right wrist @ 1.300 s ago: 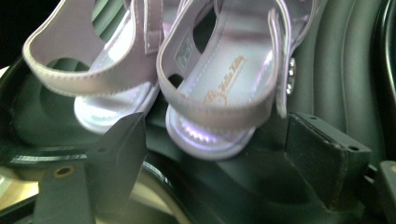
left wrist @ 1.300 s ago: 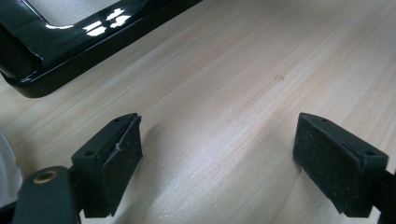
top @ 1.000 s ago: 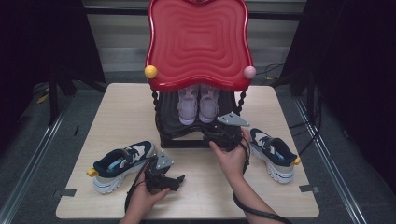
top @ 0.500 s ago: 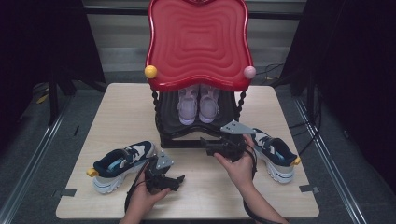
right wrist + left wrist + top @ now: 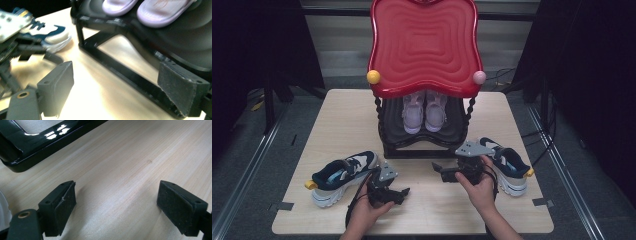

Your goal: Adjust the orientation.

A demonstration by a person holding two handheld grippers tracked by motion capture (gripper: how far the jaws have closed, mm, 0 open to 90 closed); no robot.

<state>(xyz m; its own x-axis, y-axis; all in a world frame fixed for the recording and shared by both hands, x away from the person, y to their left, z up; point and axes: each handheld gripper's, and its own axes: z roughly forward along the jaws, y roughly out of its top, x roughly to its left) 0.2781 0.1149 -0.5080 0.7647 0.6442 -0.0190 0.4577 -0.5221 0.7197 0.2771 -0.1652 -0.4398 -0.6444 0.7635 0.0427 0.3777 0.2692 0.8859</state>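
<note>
Now we note the right gripper (image 5: pixel 438 171) drawn back from the rack (image 5: pixel 422 131), jaws just opened wide and empty, pink shoes (image 5: pixel 424 111) shelved at twelve o'clock, left gripper (image 5: pixel 404 192) open and idle, placement apparently done.

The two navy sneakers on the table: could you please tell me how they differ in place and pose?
The left sneaker lies left of the black rack, its toe toward the rack and its yellow heel tab at the table's left edge. The right sneaker lies right of the rack, its toe up toward the rack and its heel tab at the right. The left sneaker sits beside the left gripper; the right sneaker is partly behind the right gripper. Both are navy and white, upright, ungripped.
</note>
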